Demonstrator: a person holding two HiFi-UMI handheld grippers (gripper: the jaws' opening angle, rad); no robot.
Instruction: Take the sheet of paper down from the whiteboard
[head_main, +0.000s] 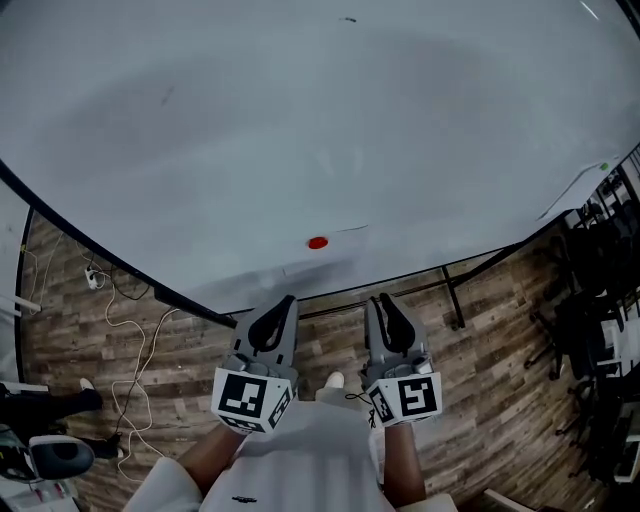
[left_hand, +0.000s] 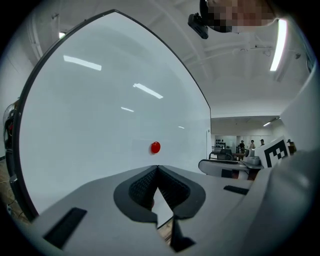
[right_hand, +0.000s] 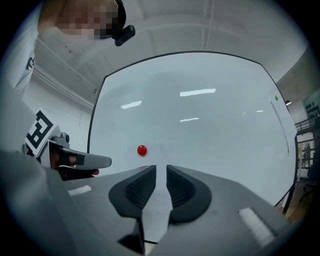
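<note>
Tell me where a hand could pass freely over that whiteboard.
The whiteboard is bare above the red magnet and well out to either side. Crowded just beneath it: the sheet of paper hangs there, left tongs and right tongs close.

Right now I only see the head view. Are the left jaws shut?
Observer: Yes. In the left gripper view the left gripper has its jaws together, with nothing between them.
Operator: And the right?
Observer: The right gripper has its jaws apart and grips nothing; the sheet lies ahead of the gap.
Operator: Anything else around?
Observer: The left gripper view shows people standing far off, to the right.
</note>
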